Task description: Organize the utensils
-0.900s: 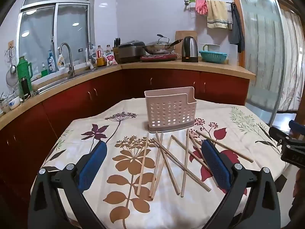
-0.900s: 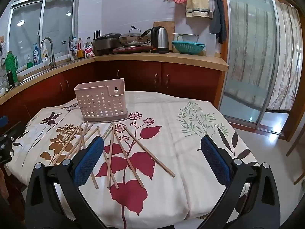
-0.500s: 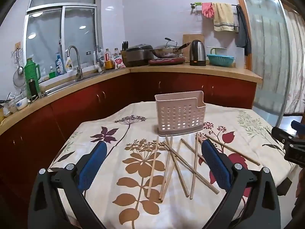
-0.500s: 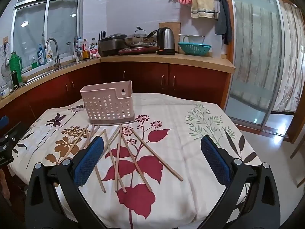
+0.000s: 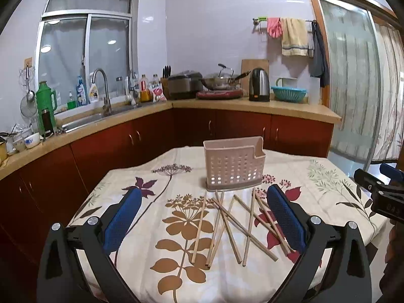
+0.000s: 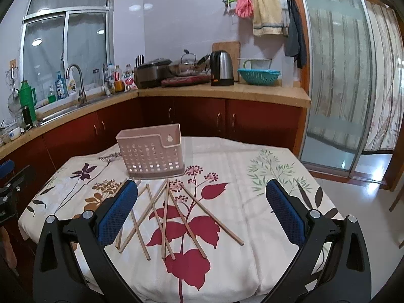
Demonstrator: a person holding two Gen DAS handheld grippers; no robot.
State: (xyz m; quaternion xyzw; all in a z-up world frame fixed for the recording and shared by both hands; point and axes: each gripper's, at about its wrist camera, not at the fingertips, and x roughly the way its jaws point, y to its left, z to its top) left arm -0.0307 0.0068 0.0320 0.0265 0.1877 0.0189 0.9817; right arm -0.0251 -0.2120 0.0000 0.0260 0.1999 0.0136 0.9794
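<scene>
Several wooden chopsticks lie scattered and crossed on the floral tablecloth, in front of an upright pink perforated utensil basket. My left gripper hovers near the table's front edge, open, with nothing between its blue pads. In the right wrist view the same chopsticks spread out below the basket. My right gripper is open and empty too, held back from the table's near edge. The right gripper's tip shows at the far right of the left wrist view.
The table wears a cream cloth with red and brown leaf prints. Behind it runs a red-cabinet counter with a sink, bottles, a kettle and a teal colander. A glass sliding door stands at the right.
Both grippers have pulled back and tilted upward, so the basket and chopsticks sit lower and farther in each view. Nothing on the table has moved.
</scene>
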